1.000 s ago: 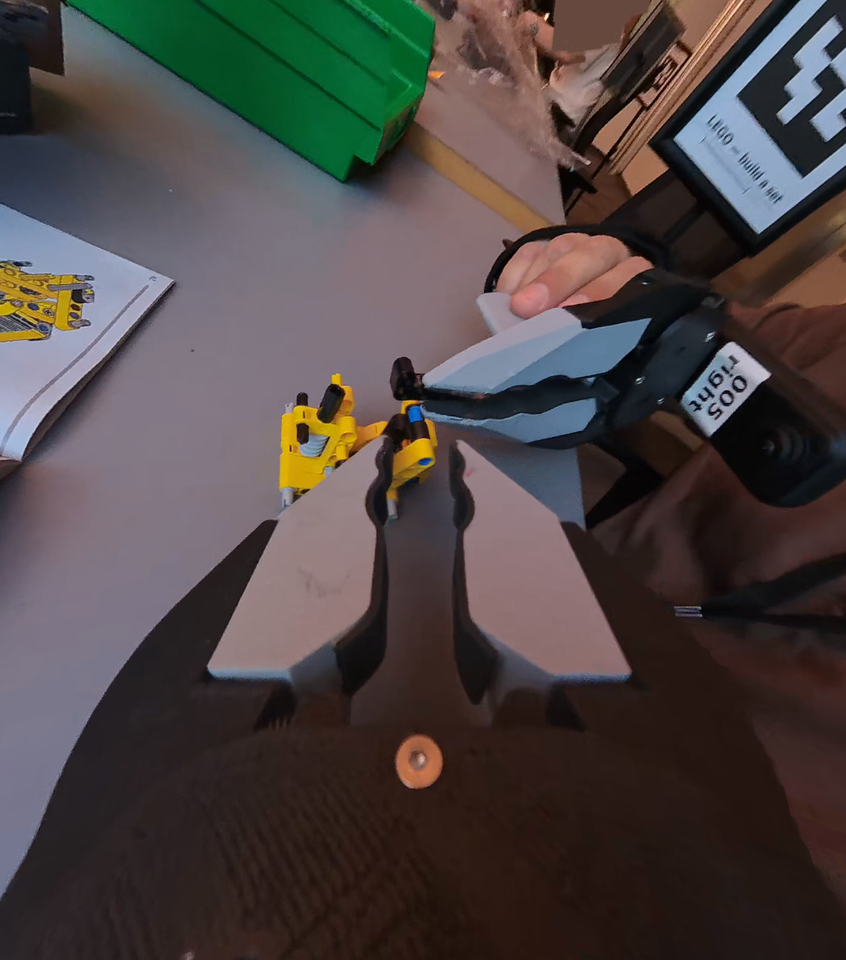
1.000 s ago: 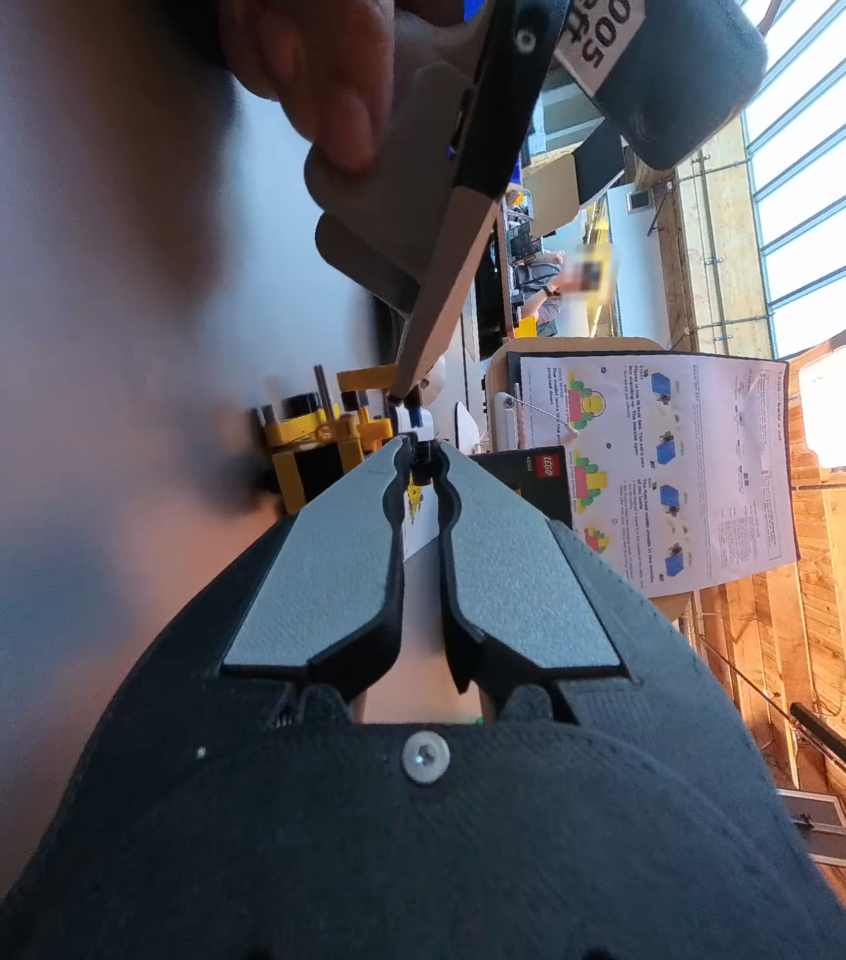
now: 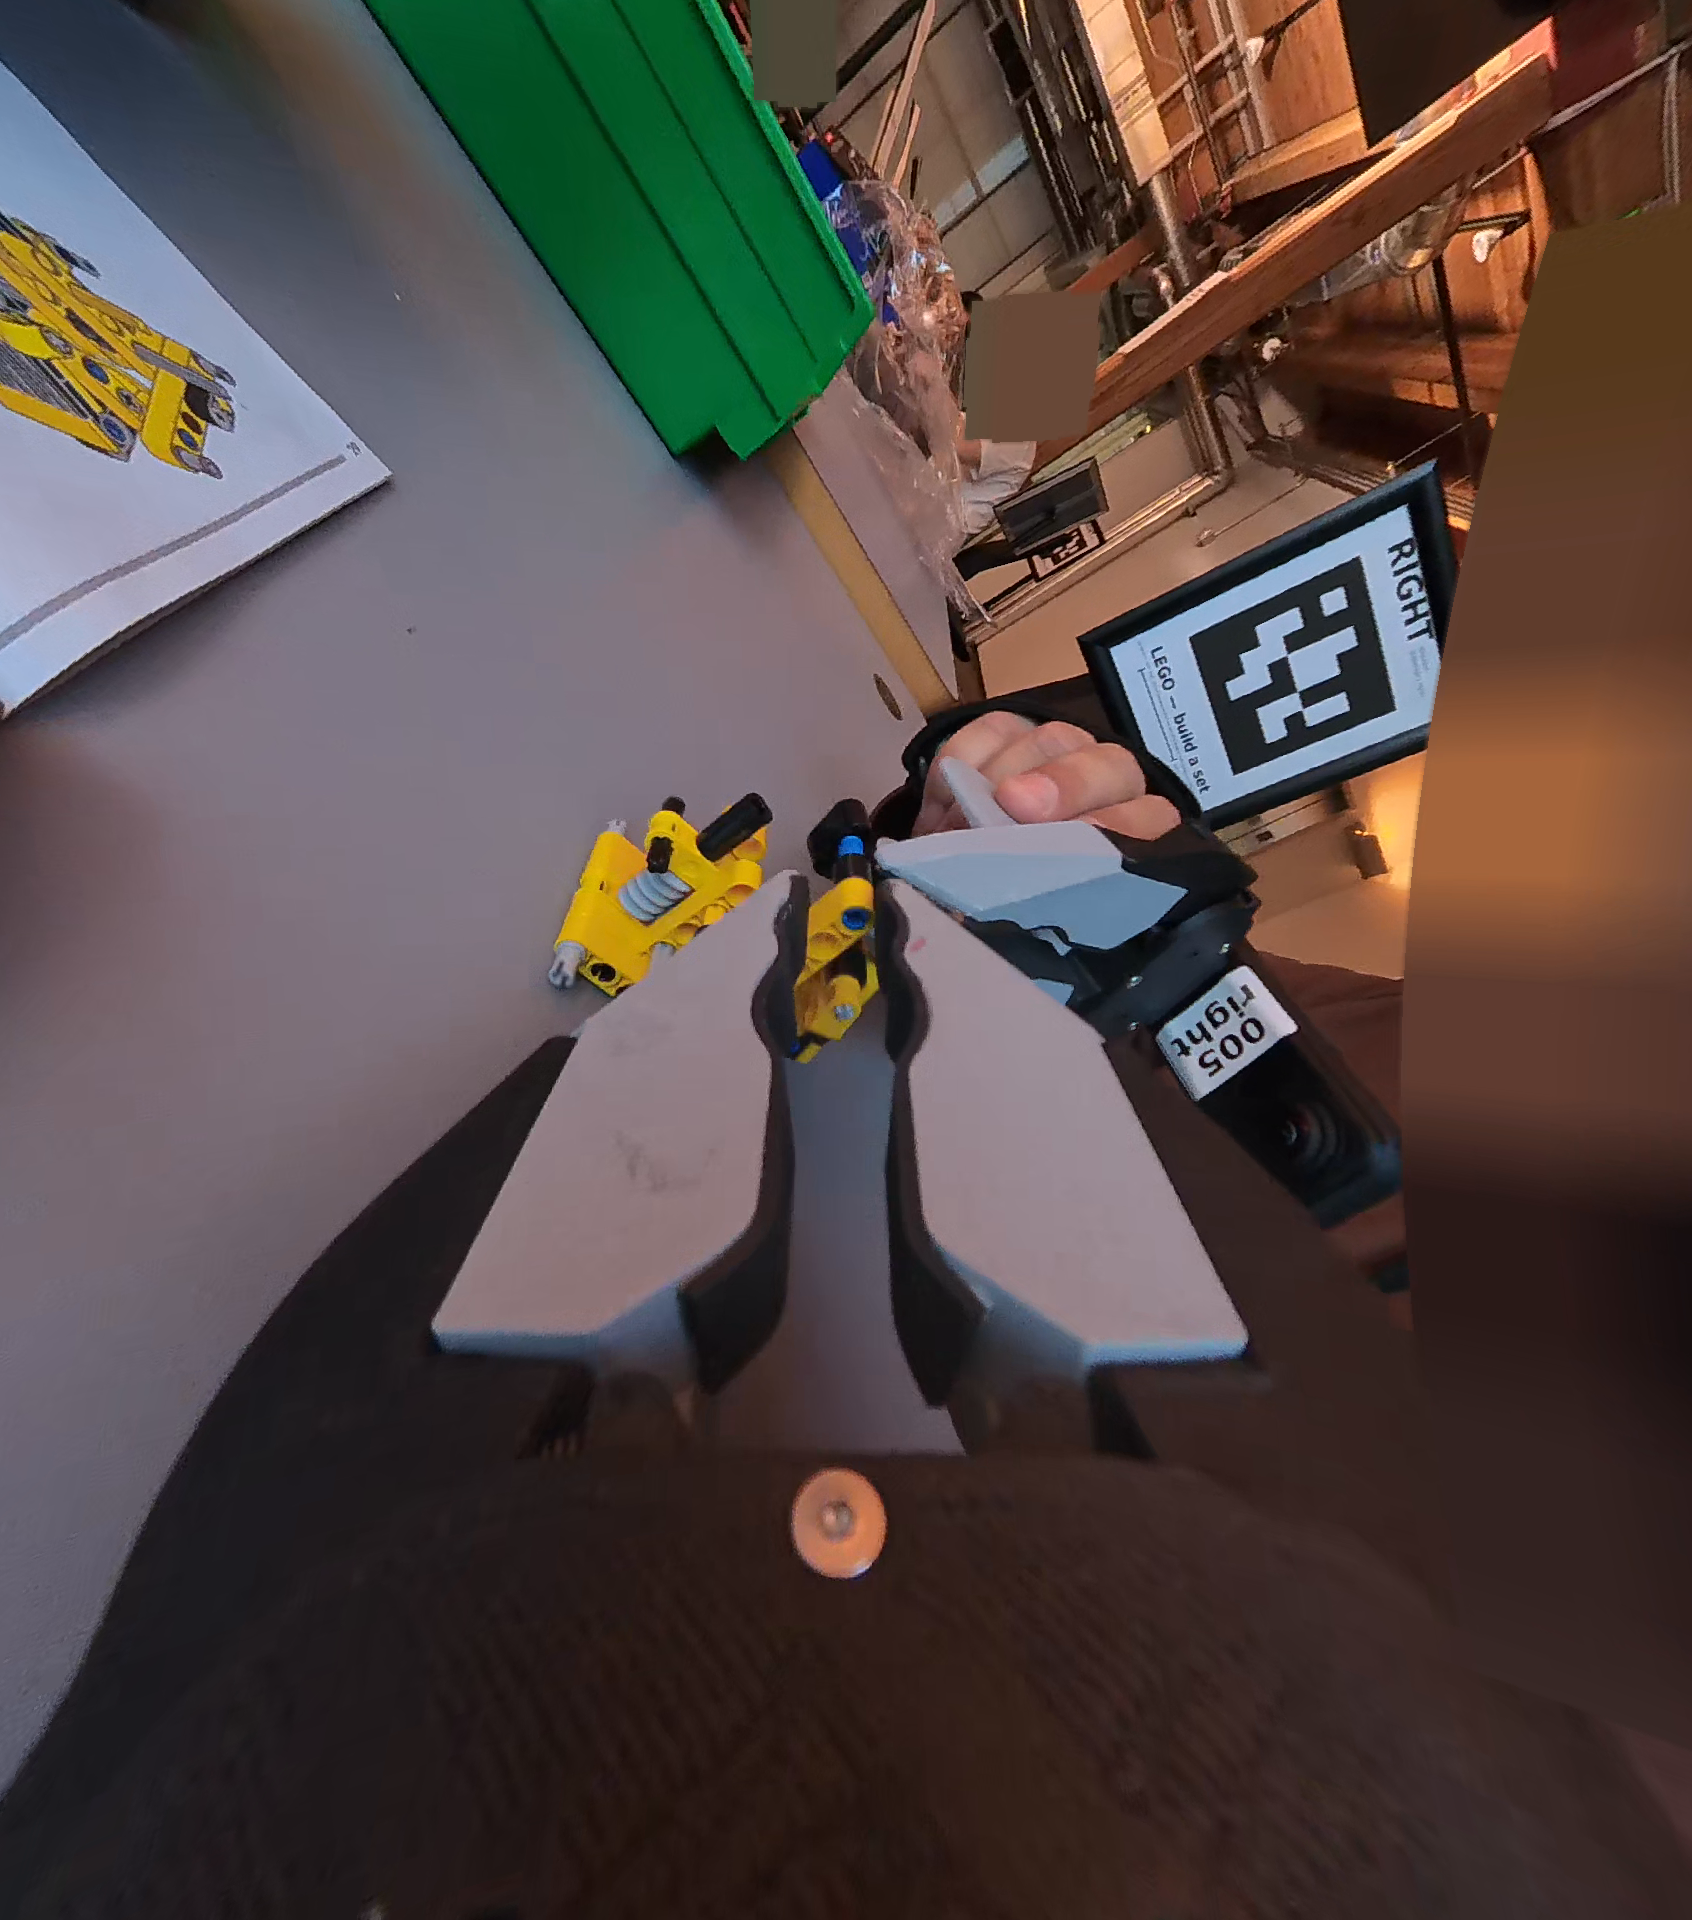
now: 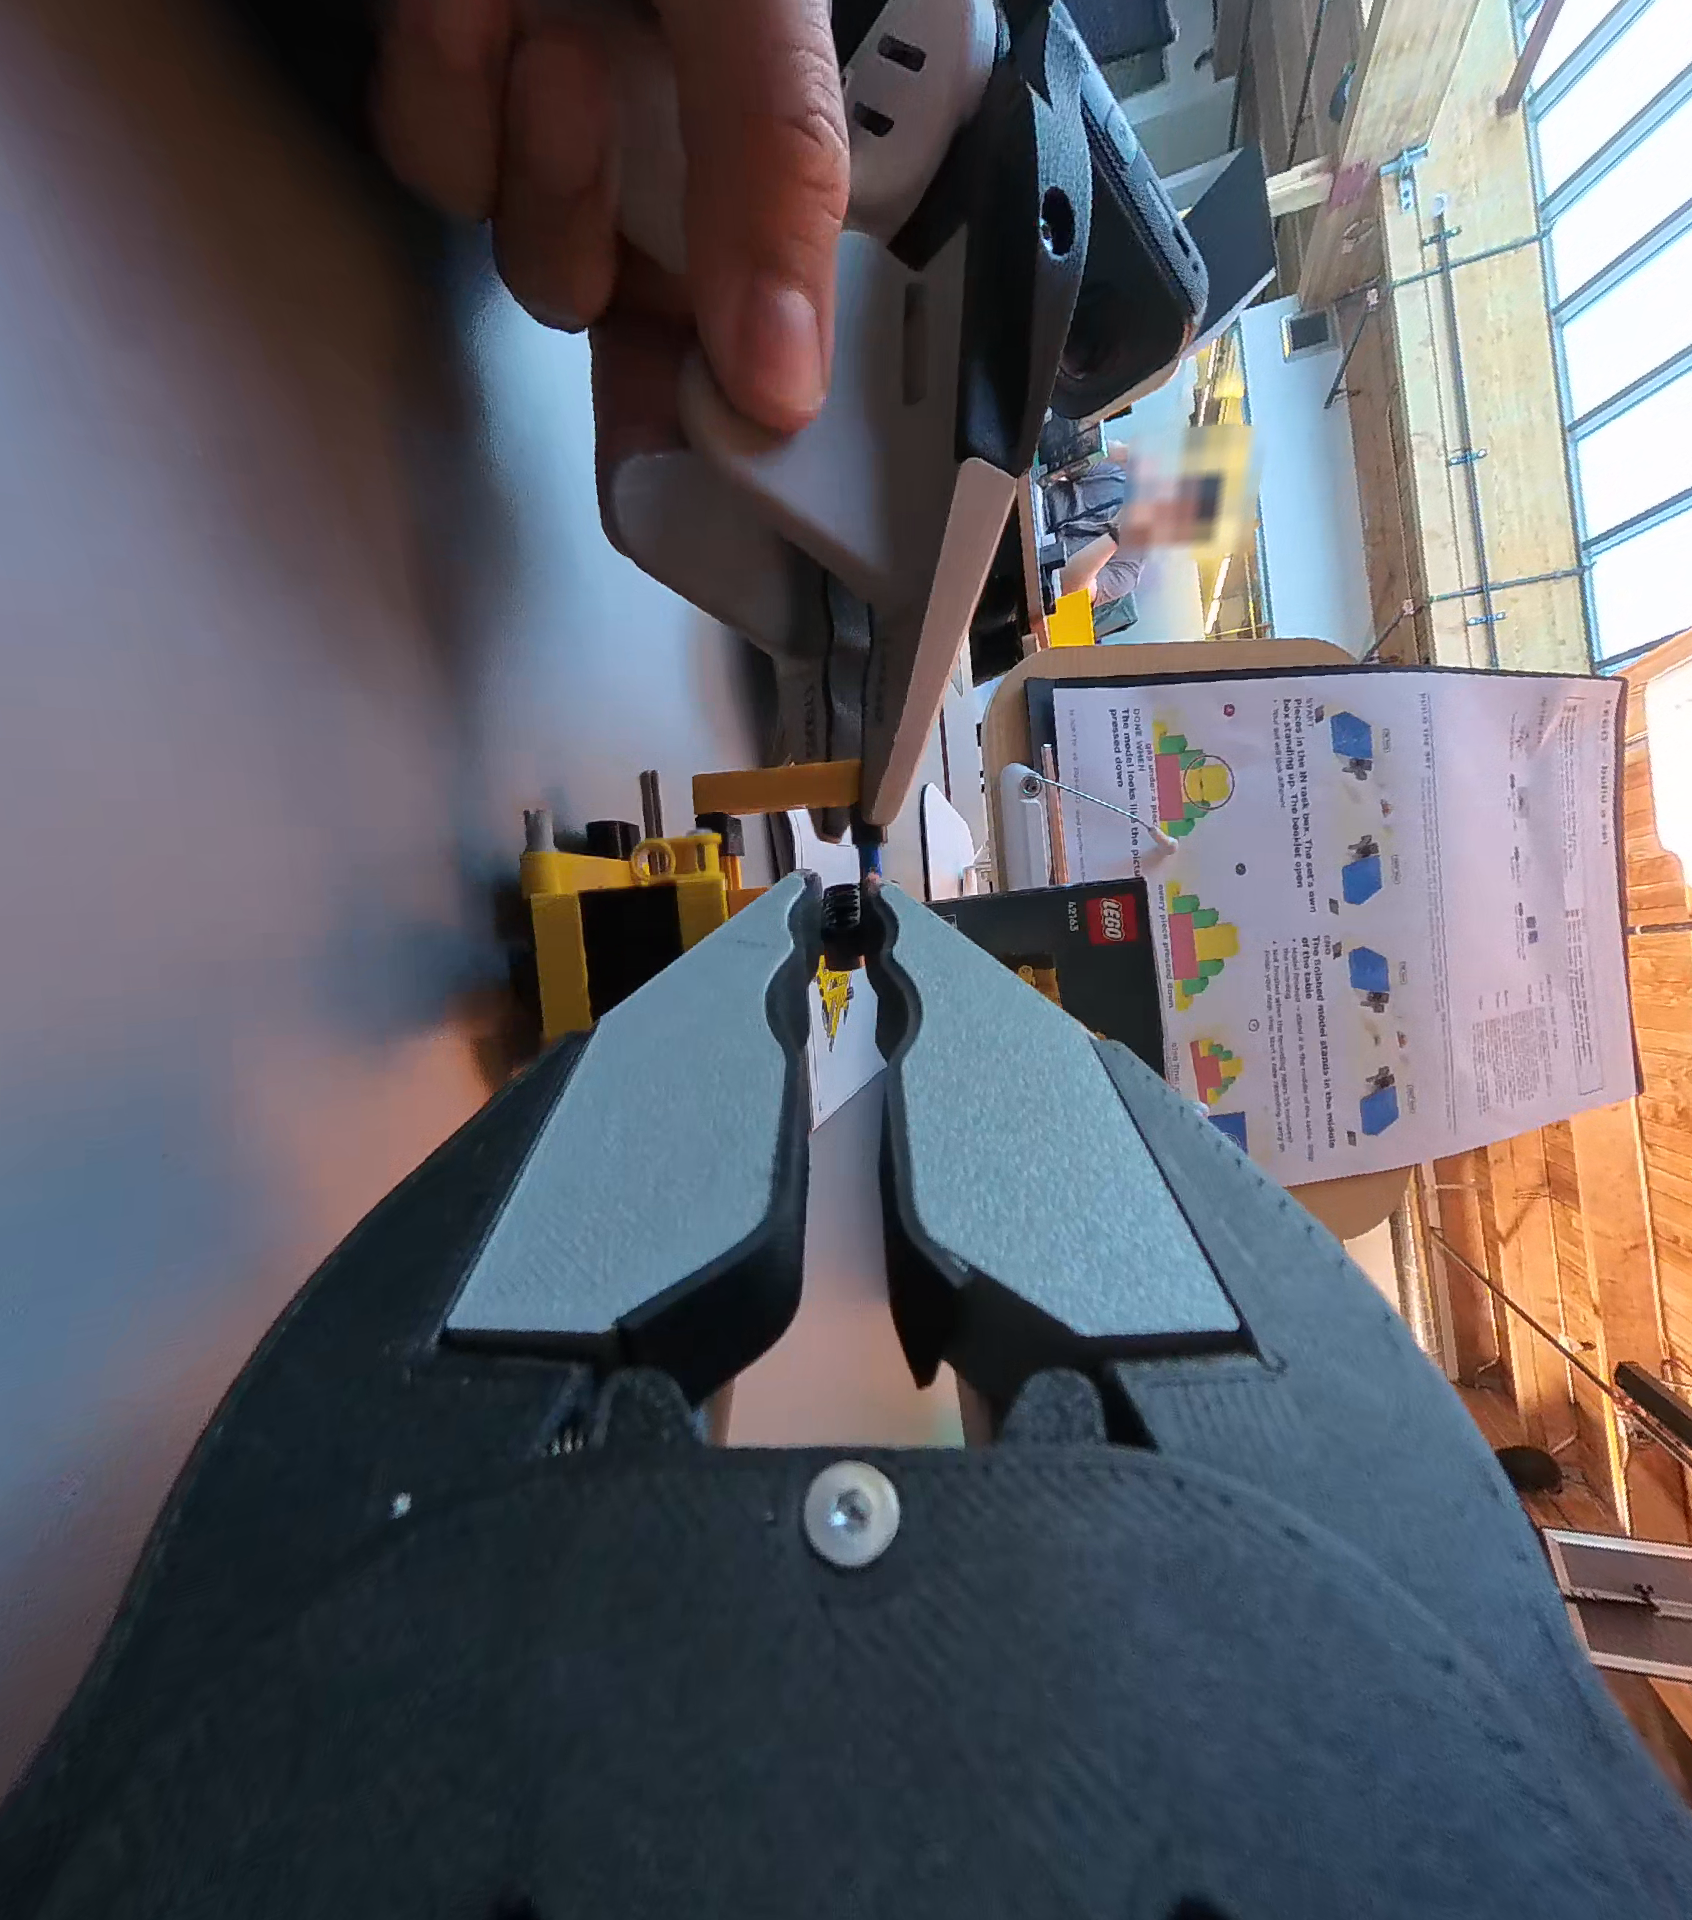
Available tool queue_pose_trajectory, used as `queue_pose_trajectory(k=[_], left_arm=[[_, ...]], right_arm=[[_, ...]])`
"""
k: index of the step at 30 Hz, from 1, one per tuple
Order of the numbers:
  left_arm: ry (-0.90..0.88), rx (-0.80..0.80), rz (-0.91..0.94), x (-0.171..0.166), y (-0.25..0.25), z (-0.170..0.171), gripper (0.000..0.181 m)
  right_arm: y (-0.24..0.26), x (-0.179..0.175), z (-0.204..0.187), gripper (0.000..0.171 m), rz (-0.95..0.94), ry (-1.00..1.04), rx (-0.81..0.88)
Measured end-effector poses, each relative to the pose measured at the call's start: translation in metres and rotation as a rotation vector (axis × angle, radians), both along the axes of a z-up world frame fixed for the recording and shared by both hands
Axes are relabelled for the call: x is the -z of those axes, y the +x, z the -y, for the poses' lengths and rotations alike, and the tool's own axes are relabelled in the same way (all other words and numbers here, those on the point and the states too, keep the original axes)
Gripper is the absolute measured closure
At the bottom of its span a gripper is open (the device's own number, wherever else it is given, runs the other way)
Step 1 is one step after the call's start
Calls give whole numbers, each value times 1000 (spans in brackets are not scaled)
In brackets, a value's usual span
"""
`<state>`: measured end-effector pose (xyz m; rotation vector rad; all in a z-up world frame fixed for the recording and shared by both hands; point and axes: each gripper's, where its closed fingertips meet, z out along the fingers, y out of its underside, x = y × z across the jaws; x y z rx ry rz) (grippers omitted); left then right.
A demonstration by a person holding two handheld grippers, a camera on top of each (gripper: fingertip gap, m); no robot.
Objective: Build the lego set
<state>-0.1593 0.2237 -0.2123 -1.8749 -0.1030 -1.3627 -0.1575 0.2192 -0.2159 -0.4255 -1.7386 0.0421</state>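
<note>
Spanning the whole scene, a grey table carries a green bin and an open instruction booklet at the far side. Nearer sits a yellow lego assembly. Just beside it, the left gripper is clamped on a yellow beam piece — lifted off the tabletop. The right gripper pinches a small black connector at that beam's end.

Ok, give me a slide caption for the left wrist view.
Left gripper holds a yellow lego beam as the right gripper brings a black pin.
</note>
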Motion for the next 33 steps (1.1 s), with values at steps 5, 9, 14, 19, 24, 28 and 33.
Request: queue_pose_trajectory(k=[5, 9, 14, 19, 24, 28, 33], left_arm=[[-4, -8, 11, 0, 0, -1, 171], [-3, -15, 9, 0, 1, -2, 172], [-3, -21, 13, 0, 0, -3, 172], [-6, -22, 21, 0, 1, -3, 172], [-6, -24, 28, 0, 0, -3, 172], [-7, -27, 35, 0, -1, -3, 172], [-5, -24, 34, 0, 0, -3, 172]], right_arm=[[0, 0, 1, 167, -2, 5, -1], [1, 0, 2, 167, -1, 9, -5], [1, -1, 2, 167, -6, 13, -10], [4, -2, 0, 167, -6, -79, -35], [3, -2, 1, 167, -1, -89, -38], [2, -1, 3, 167, 2, -68, -42], [2, -1, 2, 167, 3, -78, -40]])
